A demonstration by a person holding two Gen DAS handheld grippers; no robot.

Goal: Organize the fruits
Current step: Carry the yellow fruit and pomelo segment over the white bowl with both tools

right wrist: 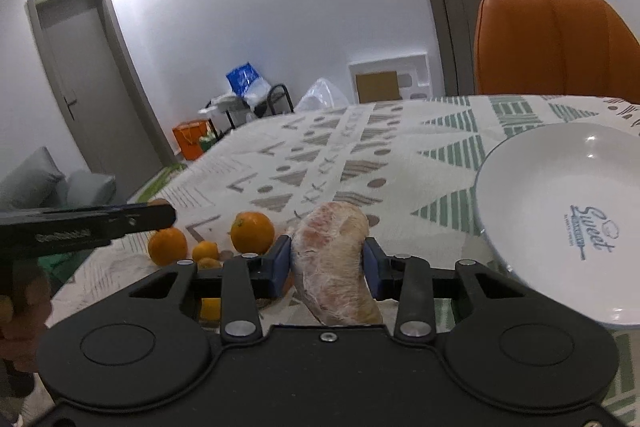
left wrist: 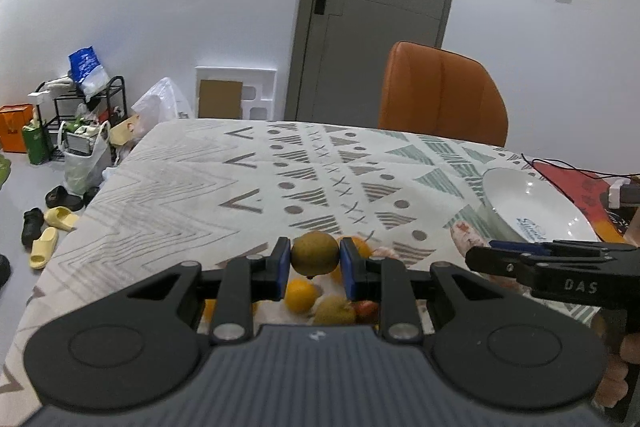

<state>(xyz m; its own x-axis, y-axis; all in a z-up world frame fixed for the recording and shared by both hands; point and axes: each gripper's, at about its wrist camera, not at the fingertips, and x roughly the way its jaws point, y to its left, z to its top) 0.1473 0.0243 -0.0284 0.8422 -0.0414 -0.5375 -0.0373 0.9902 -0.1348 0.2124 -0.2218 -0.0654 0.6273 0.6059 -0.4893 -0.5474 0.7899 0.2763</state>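
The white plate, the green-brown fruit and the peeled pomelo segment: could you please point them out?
white plate (right wrist: 532,195), right wrist view, bare inner surface.
green-brown fruit (left wrist: 315,253), left wrist view, front face.
peeled pomelo segment (right wrist: 332,255), right wrist view, its middle.

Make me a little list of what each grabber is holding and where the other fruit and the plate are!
left gripper: shut on a greenish-brown fruit, lifted above the pile
right gripper: shut on a peeled pomelo piece
loose fruit: oranges on the tablecloth, left of the pomelo piece
plate: white, empty, at the right
chair: orange, behind the table
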